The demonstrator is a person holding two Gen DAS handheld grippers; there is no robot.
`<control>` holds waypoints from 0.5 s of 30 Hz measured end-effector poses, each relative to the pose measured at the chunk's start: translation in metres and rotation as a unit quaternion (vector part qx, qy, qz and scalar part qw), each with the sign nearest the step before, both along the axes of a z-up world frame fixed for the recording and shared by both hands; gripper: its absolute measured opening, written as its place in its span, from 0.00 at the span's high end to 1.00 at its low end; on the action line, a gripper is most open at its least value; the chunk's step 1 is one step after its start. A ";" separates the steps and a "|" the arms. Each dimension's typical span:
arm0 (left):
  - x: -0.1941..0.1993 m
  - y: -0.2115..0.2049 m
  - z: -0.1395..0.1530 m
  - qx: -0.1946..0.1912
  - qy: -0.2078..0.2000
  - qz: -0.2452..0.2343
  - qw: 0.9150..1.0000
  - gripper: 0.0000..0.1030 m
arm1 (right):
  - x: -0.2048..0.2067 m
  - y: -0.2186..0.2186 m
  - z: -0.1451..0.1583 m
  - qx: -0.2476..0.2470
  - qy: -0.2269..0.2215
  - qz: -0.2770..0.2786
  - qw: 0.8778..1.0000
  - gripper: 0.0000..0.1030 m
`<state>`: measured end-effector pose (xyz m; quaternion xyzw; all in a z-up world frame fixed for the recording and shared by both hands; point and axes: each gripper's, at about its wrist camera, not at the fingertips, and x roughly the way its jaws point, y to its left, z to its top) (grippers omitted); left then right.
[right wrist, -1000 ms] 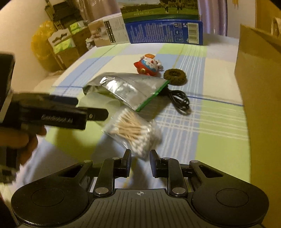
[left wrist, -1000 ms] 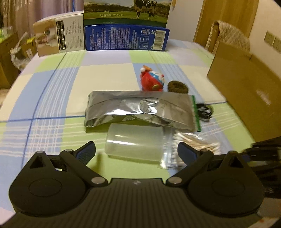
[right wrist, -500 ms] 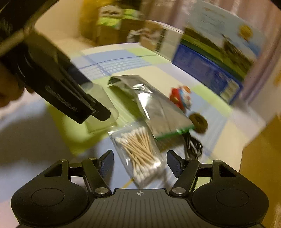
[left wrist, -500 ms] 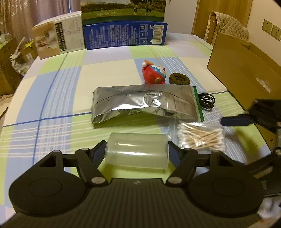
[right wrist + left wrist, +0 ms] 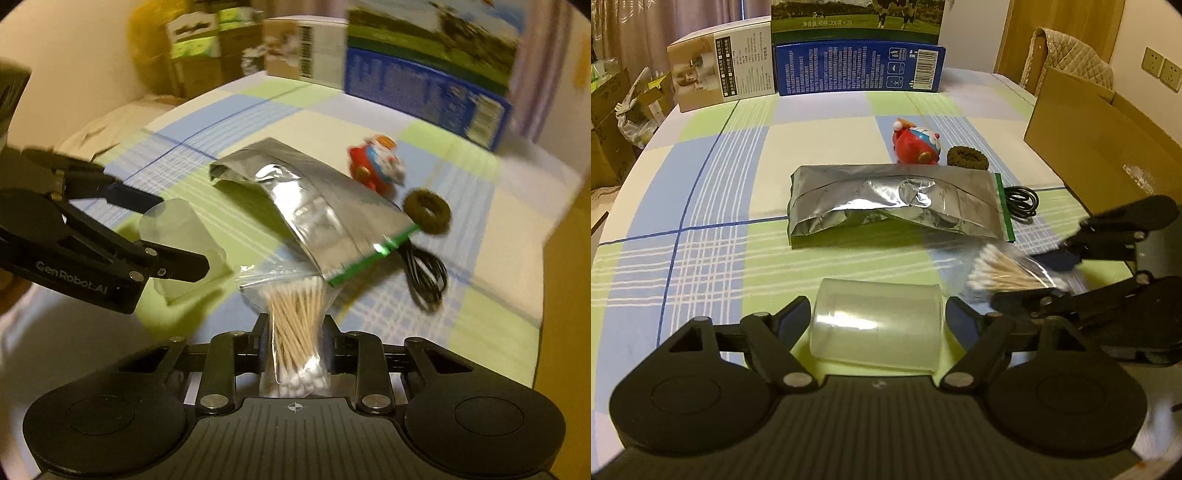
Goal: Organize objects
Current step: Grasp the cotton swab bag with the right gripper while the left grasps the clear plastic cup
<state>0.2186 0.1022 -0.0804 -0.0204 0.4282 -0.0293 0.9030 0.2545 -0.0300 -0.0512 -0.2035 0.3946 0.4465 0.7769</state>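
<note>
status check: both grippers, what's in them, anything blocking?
Right gripper closing on the cotton swab bag, pads pinching it. Left gripper opening, clear cup lying between its fingers on the checked cloth. Foil pouch just beyond; nothing blocking.

Translucent plastic cup [image 5: 875, 328] on its side on the checked cloth; beside it, clear zip bag of cotton swabs [image 5: 295, 332] (apparently lifted, wooden stems bunched)

Both claws are matte black plastic. The left claw [image 5: 875, 317] has two round, disc-like housings, a ribbed centre panel, silver rivets at the linkage pivots and dark blue finger pads [image 5: 792, 317]. The right claw [image 5: 293, 338] matches it. White "GenRobot.AI" lettering marks the left claw's side.
</note>
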 end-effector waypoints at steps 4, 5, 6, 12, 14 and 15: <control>0.001 -0.001 -0.002 0.002 0.004 -0.008 1.000 0.24 | -0.005 -0.017 0.004 0.014 0.019 -0.043 0.999 0.77; 0.001 -0.001 -0.002 0.003 0.006 -0.010 1.000 0.24 | -0.006 -0.020 0.004 0.019 0.024 -0.051 0.998 0.77; 0.001 -0.002 -0.003 0.005 0.006 -0.011 1.000 0.24 | -0.008 -0.022 0.005 0.022 0.026 -0.056 0.998 0.78; 0.002 -0.001 -0.005 0.012 0.008 -0.006 1.000 0.33 | -0.011 -0.032 0.007 0.045 0.039 -0.088 0.994 0.79; 0.001 -0.002 -0.005 0.012 0.009 -0.006 1.000 0.33 | -0.013 -0.035 0.007 0.048 0.037 -0.096 0.993 0.79; 0.000 -0.003 -0.004 0.013 0.009 -0.007 1.000 0.33 | -0.015 -0.036 0.007 0.048 0.036 -0.100 0.993 0.79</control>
